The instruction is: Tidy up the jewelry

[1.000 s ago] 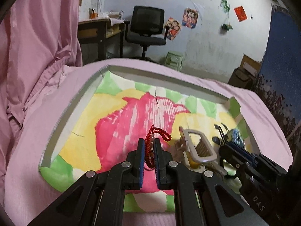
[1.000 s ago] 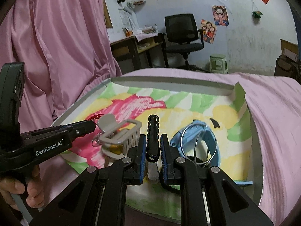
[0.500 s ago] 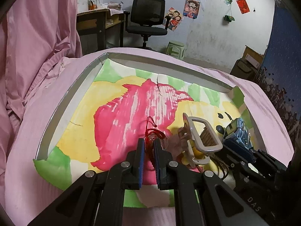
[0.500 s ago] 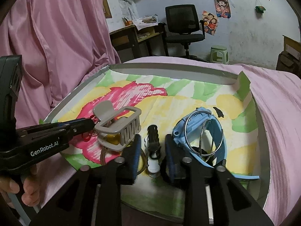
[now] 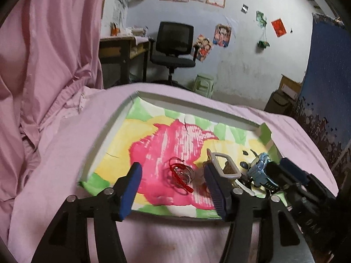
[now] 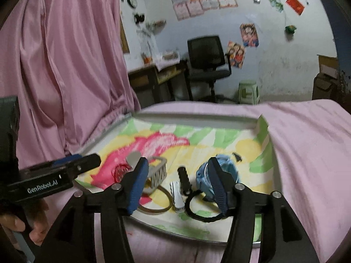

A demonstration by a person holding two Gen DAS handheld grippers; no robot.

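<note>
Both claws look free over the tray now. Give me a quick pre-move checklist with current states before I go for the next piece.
1. Left claw open and holding nothing: ok.
2. Right claw open and holding nothing: ok.
3. Red bead bracelet lying in the tray, free of the left claw: ok.
4. Black beaded piece lying in the tray between the right claw's fingers, not gripped: ok.
5. Next piece sits apart from its neighbours: not ok; the grey hair claw clip, white clip and blue watch crowd together.
6. Whether the red bead bracelet is tangled with the thin metal rings: cannot tell.
</note>
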